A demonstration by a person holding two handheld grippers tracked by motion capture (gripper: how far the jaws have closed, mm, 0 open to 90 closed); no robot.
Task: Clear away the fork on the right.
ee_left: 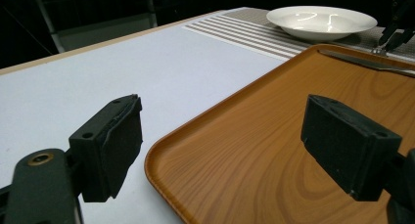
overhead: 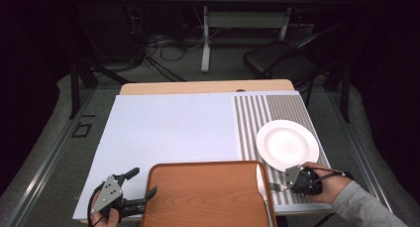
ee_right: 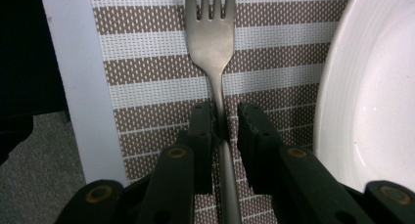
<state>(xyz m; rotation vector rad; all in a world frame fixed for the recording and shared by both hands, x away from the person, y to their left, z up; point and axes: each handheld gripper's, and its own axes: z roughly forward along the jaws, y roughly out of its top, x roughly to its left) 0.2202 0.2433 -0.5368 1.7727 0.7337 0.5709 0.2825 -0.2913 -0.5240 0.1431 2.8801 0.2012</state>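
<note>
A metal fork (ee_right: 211,35) lies on the striped placemat (ee_right: 147,62), just left of the white plate (ee_right: 372,97). My right gripper (ee_right: 226,117) is shut on the fork's handle, with the tines pointing away from it. In the high view the right gripper (overhead: 287,186) sits at the table's near right, between the plate (overhead: 287,143) and the wooden tray (overhead: 203,195). My left gripper (overhead: 140,184) is open at the tray's left rim; in its own view the left gripper (ee_left: 220,136) straddles that rim of the tray (ee_left: 274,131), holding nothing.
A knife (ee_left: 364,62) lies along the tray's right side. A pale blue mat (overhead: 168,128) covers the table's left and middle. Beyond the table stand a black chair (overhead: 282,58) and a desk's legs with cables.
</note>
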